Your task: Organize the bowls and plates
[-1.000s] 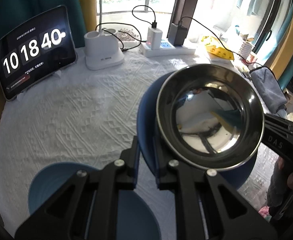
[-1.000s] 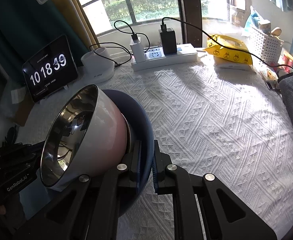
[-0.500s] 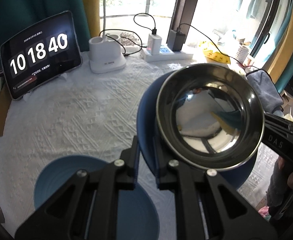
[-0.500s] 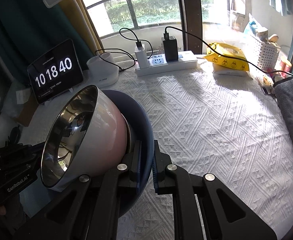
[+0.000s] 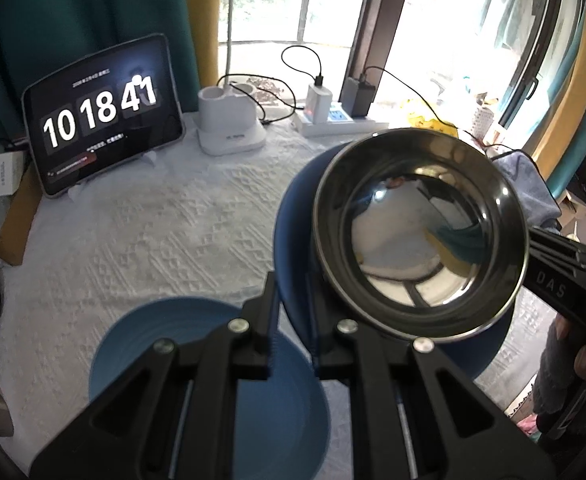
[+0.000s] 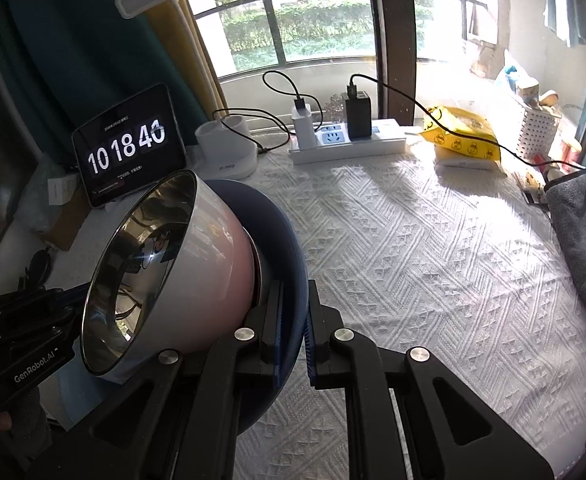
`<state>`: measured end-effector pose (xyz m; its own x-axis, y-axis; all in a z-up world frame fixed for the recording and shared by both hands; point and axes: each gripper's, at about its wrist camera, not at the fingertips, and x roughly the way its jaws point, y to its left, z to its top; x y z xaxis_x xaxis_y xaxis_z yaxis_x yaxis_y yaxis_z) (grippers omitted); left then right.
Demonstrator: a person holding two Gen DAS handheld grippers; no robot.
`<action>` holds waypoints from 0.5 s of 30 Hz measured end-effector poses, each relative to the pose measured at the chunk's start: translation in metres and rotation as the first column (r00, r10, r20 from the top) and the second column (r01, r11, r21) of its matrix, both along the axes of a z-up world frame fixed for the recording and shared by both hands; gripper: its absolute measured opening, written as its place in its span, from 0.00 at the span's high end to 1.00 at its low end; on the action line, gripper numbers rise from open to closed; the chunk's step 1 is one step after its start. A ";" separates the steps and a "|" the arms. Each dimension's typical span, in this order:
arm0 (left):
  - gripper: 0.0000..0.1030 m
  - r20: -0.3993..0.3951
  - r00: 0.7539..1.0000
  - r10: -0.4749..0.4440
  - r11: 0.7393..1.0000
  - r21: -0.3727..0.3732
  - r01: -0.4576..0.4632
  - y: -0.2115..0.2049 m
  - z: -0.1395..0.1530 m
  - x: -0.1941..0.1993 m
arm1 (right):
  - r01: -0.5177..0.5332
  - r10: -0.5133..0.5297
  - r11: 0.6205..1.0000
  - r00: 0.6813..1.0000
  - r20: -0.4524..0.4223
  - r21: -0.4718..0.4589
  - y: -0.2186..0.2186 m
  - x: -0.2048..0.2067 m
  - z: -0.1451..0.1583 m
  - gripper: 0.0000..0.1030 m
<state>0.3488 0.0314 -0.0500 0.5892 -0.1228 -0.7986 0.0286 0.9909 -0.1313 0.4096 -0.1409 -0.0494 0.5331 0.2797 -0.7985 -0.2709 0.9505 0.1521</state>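
A dark blue plate (image 5: 293,220) hangs above the table with a steel bowl (image 5: 421,232) resting on it. The bowl is mirror-bright inside and pale pink outside (image 6: 221,264). My left gripper (image 5: 293,320) is shut on the plate's near rim. From the opposite side, my right gripper (image 6: 293,320) is shut on the same blue plate (image 6: 281,232). Each gripper's black body shows at the edge of the other's view. A second blue plate (image 5: 141,344) lies flat on the white tablecloth below the left gripper.
At the back stand a tablet clock (image 5: 105,116), a white charging stand (image 5: 229,128) and a power strip (image 6: 349,140) with cables. A yellow packet (image 6: 461,136), a white basket (image 6: 537,128) and a grey towel (image 6: 585,232) sit on the right side.
Both grippers have risen with the plate and bowl held between them. The table has dropped away, and more of the second blue plate shows beneath the left gripper.
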 end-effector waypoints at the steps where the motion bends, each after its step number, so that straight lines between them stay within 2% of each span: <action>1: 0.89 0.002 1.000 0.002 1.000 -0.001 -0.002 0.001 0.001 -0.002 | -0.002 0.002 1.000 1.000 0.002 -0.001 0.002 -0.001 0.001 0.89; 15: 0.89 0.022 0.998 0.054 0.998 -0.013 -0.053 0.025 0.010 -0.029 | -0.049 0.049 0.999 0.999 0.020 -0.001 0.029 -0.018 0.011 0.89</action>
<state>0.3195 0.0569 -0.0401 0.6130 -0.1007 -0.7837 -0.0212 0.9894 -0.1437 0.3916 -0.1120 -0.0389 0.5343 0.3050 -0.7884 -0.3200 0.9362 0.1453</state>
